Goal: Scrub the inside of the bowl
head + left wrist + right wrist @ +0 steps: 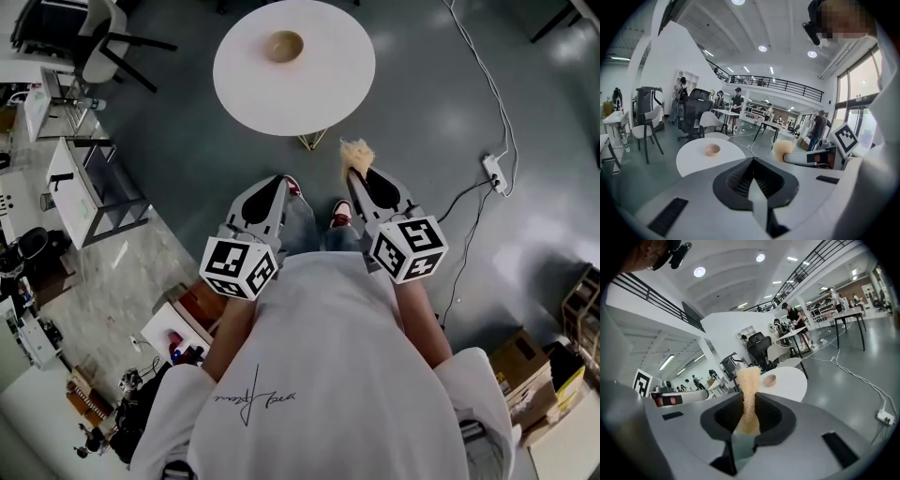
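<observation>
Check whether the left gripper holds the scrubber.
No, the left gripper is shut and empty; the scrubber sits in the right gripper.

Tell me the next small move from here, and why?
Probably step toward the white table: the bowl on it lies well ahead, untouched, while the right gripper clamps the tan scrubber and the left gripper is shut, empty.

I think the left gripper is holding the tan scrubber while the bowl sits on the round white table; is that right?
Not quite. The tan scrubber is clamped in the right gripper, not the left, as the right gripper view shows; the left gripper is shut on nothing. The bowl does sit on the round white table.
</observation>
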Motion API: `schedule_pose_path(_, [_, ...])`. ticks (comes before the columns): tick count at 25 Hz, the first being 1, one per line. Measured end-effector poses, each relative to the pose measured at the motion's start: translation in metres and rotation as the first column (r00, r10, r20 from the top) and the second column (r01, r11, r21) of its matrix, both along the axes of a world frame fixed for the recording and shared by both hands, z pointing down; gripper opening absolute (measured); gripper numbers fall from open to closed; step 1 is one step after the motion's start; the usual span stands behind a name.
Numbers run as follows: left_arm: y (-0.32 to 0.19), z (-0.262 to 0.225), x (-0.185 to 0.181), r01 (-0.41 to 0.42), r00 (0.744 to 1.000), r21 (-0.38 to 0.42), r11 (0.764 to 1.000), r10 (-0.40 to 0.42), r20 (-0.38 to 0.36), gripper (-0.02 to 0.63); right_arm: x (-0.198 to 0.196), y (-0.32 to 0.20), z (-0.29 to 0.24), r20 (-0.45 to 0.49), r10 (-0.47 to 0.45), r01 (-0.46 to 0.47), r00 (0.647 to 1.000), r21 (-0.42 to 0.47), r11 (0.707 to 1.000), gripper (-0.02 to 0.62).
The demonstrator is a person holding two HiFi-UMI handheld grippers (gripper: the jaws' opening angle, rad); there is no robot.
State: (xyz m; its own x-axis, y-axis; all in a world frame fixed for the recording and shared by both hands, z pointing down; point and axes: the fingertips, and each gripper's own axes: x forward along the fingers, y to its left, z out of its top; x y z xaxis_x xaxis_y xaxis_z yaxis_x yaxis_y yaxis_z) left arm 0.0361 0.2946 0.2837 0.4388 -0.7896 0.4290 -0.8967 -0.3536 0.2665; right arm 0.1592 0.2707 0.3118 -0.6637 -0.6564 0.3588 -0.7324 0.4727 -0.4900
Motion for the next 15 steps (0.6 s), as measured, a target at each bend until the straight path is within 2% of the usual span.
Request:
schedule_pose_path(5, [-0.014,0.007,-0.004,-0.012,1.0,0.003,1.0,0.012,-0.024,0.005,-0.013,-0.008,0.002,-0.04,0.002,-0.001,0.999,0.021,1.0,0.08])
schedule_pose_path(10, [-0.044,0.01,-0.013,-0.058,0.998,0.038,0.998,0.057,0.037,0.005,-0.036,-0.027,-0.003,-0.043,-0.044,0.045,0.998,0.031,0.998,0.08])
schedule_pose_path(15, [-0.082,0.016,-0.031,-0.082,0.996,0.03,0.996,0.081,0.033,0.005,-0.058,-0.056,-0.004,-0.061,-0.066,0.068,0.996,0.029,0.997,0.08])
